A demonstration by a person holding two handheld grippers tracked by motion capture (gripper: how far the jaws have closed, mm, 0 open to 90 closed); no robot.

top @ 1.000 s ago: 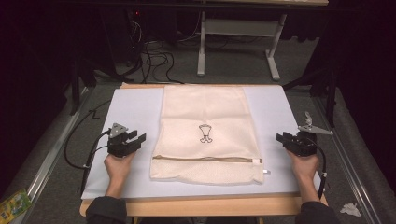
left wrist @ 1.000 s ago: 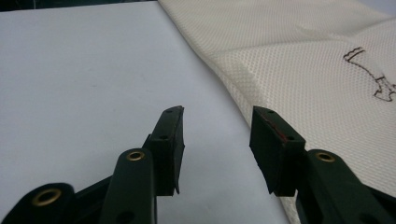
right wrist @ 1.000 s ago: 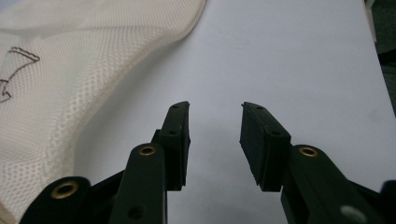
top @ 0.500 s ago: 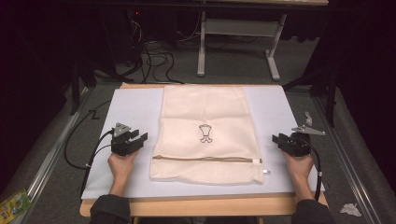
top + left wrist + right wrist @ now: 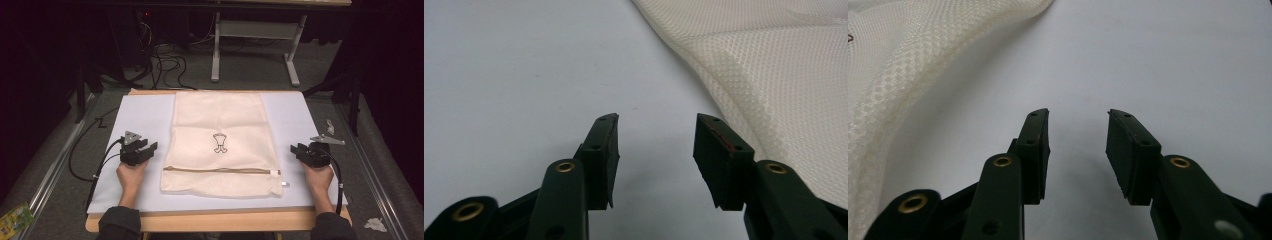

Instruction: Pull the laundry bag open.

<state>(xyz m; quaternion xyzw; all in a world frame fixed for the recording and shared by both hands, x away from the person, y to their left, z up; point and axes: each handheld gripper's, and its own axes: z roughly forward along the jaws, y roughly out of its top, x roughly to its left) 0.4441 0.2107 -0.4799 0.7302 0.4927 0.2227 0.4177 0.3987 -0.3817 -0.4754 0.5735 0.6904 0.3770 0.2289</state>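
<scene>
Nothing looks begun yet: the cream mesh zippered laundry bag [image 5: 221, 145] lies flat between the left gripper [image 5: 148, 146] and right gripper [image 5: 296, 149], both released and empty, jaws just beside its edges.

From the high view we're looking forward and down from above the person's side, taking in the whole white mat [image 5: 140, 115] and the floor beyond. In the left gripper view we're sitting low and close, facing along the jaws over the mat [image 5: 524, 75] toward the mesh bag [image 5: 784, 65]. The right gripper view is mirroring that, bag [image 5: 903, 65] at left. All three are sharing bag [image 5: 220, 125] and mat.
</scene>
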